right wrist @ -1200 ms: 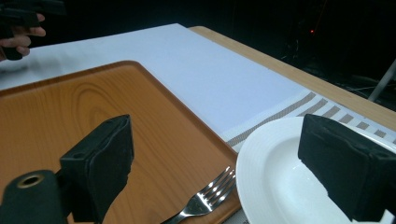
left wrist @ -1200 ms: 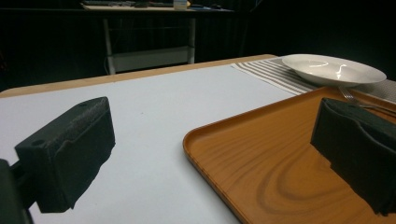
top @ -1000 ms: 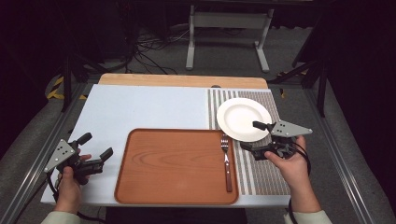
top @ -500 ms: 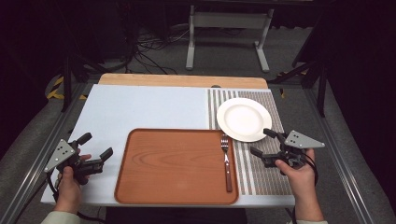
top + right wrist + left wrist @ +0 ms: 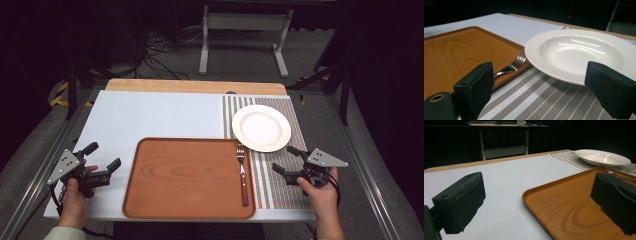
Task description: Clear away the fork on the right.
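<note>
A brown wooden tray [image 5: 190, 177] lies at the front middle of the table, and a fork [image 5: 242, 172] with a dark handle rests along its right edge. A white plate [image 5: 261, 127] sits on the striped placemat [image 5: 280, 180] behind my right gripper [image 5: 287, 160], which is open and empty just right of the tray. From the right gripper view the plate [image 5: 576, 53] and the fork [image 5: 511, 66] lie ahead of the jaws. My left gripper [image 5: 103, 157] hovers open and empty left of the tray [image 5: 574, 207].
A pale blue mat [image 5: 165, 115] covers the table's left and middle. A wooden strip [image 5: 195, 86] runs along the far edge. Metal rails [image 5: 37, 170] border both sides. A stand's legs and cables are on the floor beyond.
My right gripper has drawn back from the plate's near edge toward the front right of the table. The left gripper has stayed where it was.
</note>
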{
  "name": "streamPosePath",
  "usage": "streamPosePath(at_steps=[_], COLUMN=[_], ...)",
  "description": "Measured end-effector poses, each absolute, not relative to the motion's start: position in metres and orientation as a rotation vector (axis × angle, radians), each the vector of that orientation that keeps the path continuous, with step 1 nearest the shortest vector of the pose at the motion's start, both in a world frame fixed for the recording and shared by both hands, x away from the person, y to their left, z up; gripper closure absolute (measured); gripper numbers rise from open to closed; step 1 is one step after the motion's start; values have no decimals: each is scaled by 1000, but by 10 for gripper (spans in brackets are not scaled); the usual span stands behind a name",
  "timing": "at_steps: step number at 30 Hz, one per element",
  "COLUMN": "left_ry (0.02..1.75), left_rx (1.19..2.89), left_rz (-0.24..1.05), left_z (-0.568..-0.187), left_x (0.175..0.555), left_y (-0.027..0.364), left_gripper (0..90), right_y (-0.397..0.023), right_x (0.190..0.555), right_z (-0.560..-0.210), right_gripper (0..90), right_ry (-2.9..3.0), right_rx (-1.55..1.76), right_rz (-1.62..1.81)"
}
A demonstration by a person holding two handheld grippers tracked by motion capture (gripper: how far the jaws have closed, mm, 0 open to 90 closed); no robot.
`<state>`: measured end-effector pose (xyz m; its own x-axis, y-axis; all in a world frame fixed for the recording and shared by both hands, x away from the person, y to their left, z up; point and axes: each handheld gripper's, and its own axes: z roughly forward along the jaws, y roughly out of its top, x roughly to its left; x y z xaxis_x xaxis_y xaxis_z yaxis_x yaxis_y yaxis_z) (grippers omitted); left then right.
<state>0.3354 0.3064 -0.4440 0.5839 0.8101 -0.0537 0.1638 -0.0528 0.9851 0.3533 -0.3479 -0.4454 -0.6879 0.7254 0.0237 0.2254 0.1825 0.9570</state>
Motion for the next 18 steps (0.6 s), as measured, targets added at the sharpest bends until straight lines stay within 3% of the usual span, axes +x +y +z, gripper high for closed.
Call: streamPosePath(at_steps=[18], left_ry=[850], left_rx=[1553], left_rz=[643], left_z=[-443], left_x=[337], left_y=[308], left_gripper=[5], right_y=[-349], right_x=[348], right_z=[-450], right_gripper=[96], right_ry=[2001], right_rx=[912], right_rz=[1562])
